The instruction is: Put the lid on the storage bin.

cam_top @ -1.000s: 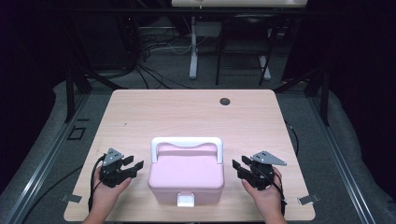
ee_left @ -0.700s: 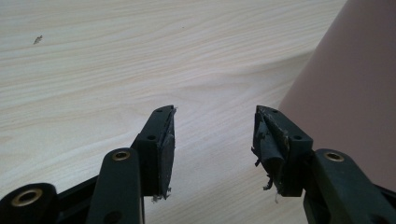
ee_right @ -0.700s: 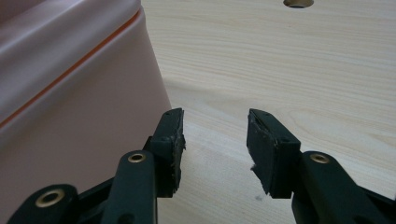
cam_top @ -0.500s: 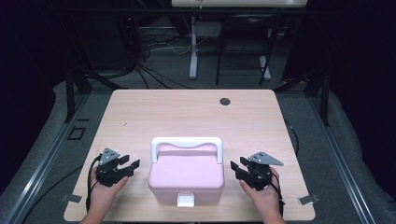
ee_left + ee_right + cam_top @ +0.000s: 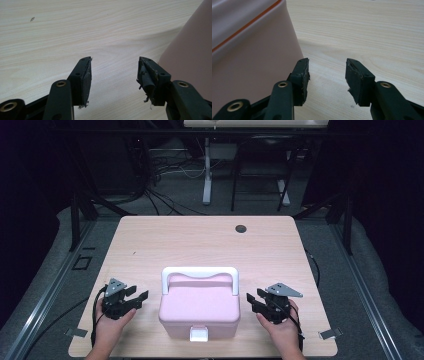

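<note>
1. Pink lidded box (image 5: 199, 306) sits near the front edge of the wooden counter (image 5: 200, 242), between the two grippers, with its white handle (image 5: 199, 272) folded toward the far side and a white latch (image 5: 198, 334) on its near face.
2. Left gripper (image 5: 134, 296) rests on the counter just beside the box's left side, jaws spread wide with nothing between them; in the left gripper view (image 5: 113, 72) the box wall (image 5: 192, 55) stands just off the right jaw.
3. Right gripper (image 5: 256, 301) lies just beside the box's right side, jaws likewise apart and empty; in the right gripper view (image 5: 326, 73) the pink wall (image 5: 249, 50) with an orange seam line is close to the left jaw.
4. Handling, as a judgement: the box looks like stiff, smooth plastic, likely light unless filled, and its sloped walls may slip under a pinch.
5. Surer holds appear to be the white handle for lifting, or the front latch for opening; the lid seems shut.
</note>
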### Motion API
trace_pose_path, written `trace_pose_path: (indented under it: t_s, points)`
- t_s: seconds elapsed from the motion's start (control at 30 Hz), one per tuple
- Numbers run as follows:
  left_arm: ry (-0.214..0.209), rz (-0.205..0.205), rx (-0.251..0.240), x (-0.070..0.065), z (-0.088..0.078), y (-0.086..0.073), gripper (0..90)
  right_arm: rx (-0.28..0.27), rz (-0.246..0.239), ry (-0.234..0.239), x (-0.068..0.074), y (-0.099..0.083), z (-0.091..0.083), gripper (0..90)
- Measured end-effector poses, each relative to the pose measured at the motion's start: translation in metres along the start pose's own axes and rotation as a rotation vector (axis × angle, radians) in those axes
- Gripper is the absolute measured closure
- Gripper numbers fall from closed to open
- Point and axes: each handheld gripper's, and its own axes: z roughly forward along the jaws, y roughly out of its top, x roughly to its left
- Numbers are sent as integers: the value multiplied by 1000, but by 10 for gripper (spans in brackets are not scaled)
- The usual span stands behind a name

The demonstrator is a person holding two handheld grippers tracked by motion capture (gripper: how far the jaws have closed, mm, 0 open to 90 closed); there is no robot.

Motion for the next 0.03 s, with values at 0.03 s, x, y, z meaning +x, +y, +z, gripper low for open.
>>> trace_pose_path:
  t_s: [0.03]
  points:
    - [1,5,-4,0,0,0,452,0,1,0,0,0,0,535]
